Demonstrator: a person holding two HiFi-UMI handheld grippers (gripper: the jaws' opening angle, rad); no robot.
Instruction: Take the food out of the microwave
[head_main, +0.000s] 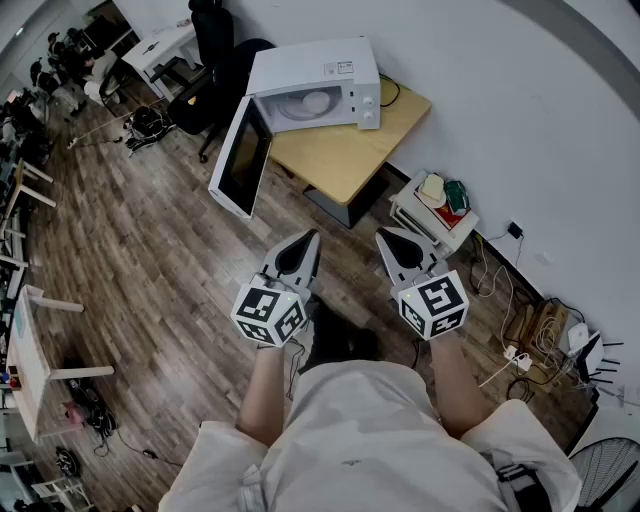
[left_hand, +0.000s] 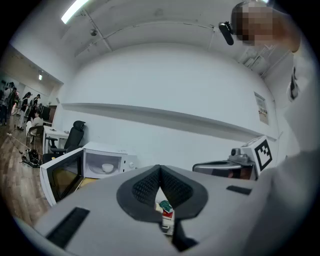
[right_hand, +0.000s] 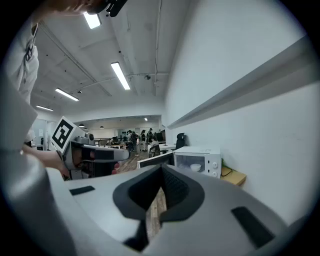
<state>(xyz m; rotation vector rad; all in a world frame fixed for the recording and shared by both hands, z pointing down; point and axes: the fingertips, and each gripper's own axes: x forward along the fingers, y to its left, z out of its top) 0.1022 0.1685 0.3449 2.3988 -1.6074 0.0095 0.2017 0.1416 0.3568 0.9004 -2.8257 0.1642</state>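
A white microwave (head_main: 318, 88) stands on a wooden table (head_main: 350, 150) against the wall, its door (head_main: 240, 155) swung wide open to the left. Inside sits a white bowl (head_main: 314, 102), also seen as the bowl (left_hand: 107, 167) and the bowl (right_hand: 195, 167) in the gripper views. My left gripper (head_main: 310, 240) and right gripper (head_main: 385, 238) are held side by side in front of me, well short of the table. Both are shut with nothing between the jaws. Each gripper view shows the other gripper (left_hand: 235, 165) (right_hand: 90, 152) at its edge.
A low white stand (head_main: 433, 212) with several small items is right of the table. Cables and a power strip (head_main: 520, 350) lie along the wall. A black office chair (head_main: 215, 60) stands behind the microwave door. White desks (head_main: 30, 340) line the left of the wooden floor.
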